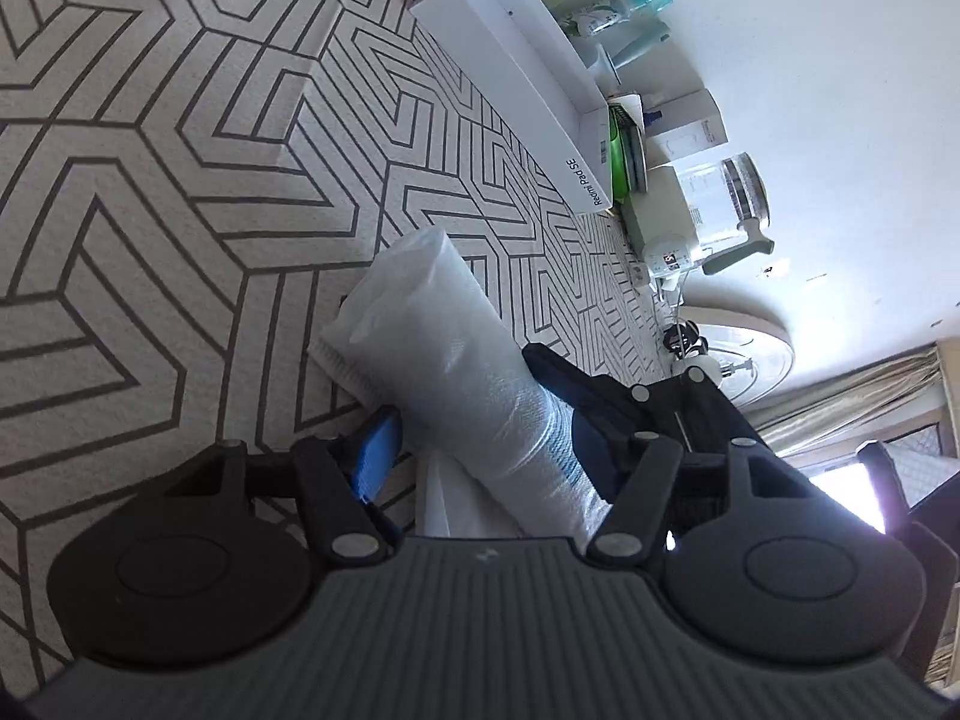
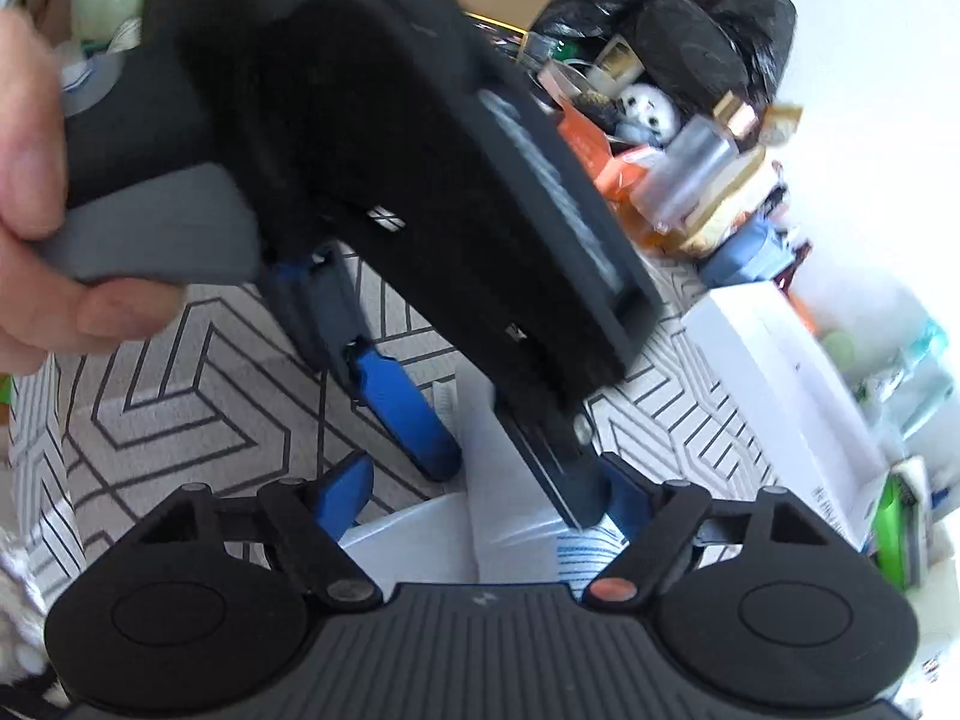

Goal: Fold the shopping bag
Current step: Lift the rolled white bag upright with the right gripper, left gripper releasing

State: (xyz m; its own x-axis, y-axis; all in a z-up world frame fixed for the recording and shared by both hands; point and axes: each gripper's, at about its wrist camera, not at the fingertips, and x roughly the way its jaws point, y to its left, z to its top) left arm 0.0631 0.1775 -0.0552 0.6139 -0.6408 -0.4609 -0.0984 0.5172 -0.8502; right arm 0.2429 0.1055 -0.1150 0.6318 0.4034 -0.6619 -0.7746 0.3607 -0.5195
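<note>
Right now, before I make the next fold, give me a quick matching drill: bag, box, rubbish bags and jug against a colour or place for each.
Things:
1. bag
2. box
3. rubbish bags
4. jug

Descriptions:
A. black, heaped against the wall
B. white, with lettering on its edge
C. clear, standing past the end of the box
D. translucent white, lying between the fingers of the left gripper

Pairs: 1-D, 2-B, 3-A, 4-C
</note>
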